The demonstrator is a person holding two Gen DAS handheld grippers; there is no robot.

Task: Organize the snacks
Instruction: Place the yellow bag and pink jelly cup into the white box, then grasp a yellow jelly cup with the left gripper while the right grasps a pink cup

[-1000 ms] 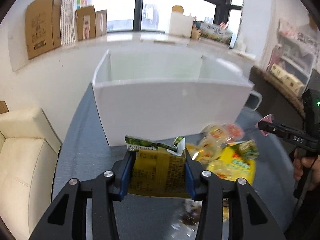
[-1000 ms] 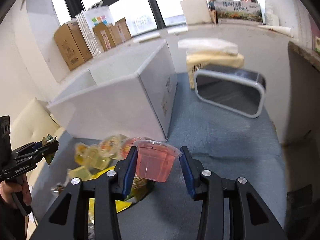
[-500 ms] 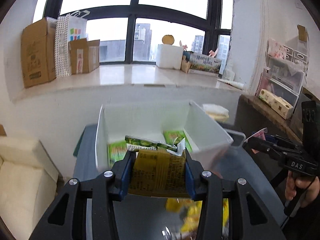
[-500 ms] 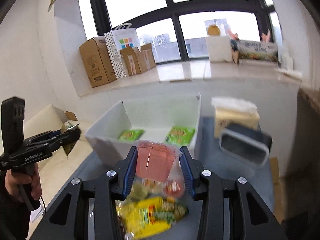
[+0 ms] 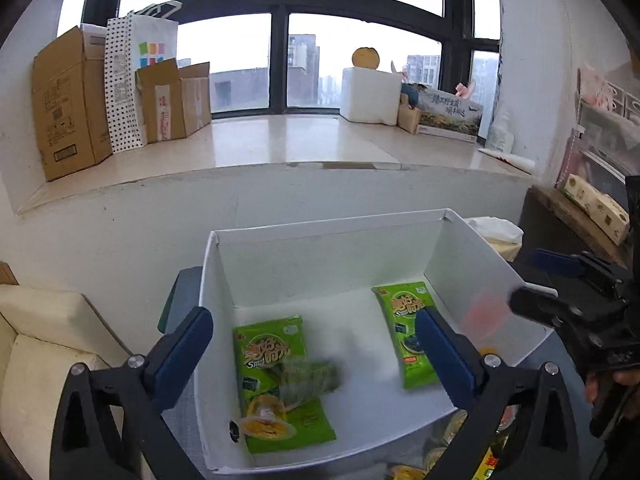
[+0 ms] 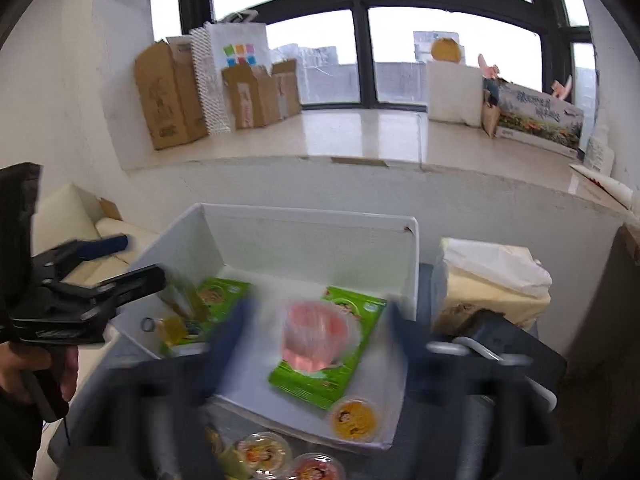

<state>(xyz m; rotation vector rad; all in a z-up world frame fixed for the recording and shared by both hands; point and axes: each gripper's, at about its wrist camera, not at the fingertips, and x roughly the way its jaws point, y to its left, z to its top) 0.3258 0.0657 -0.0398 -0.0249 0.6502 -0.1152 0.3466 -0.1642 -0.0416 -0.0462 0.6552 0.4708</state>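
Note:
A white box [image 5: 472,256] holds two green snack packets [image 5: 268,356] [image 5: 408,320] and yellow jelly cups [image 5: 266,424]. My left gripper [image 5: 316,348] is open above the box; a blurred packet [image 5: 310,376] is falling below it onto the left green packet. My right gripper [image 6: 316,336] is open and blurred above the box [image 6: 312,224]; a pink jelly cup [image 6: 316,338] drops between its fingers over a green packet [image 6: 340,364]. The right gripper also shows in the left wrist view [image 5: 560,284], the left gripper in the right wrist view [image 6: 112,264].
Loose jelly cups [image 6: 264,450] and a yellow packet [image 5: 488,464] lie on the grey table in front of the box. A tissue pack [image 6: 492,284] and a black tray [image 6: 512,344] stand to its right. A cream sofa [image 5: 44,344] is left.
Both grippers moved over the box and opened. The left let go of its yellow-green packet and the right let go of the pink jelly cup; both are dropping into the box.

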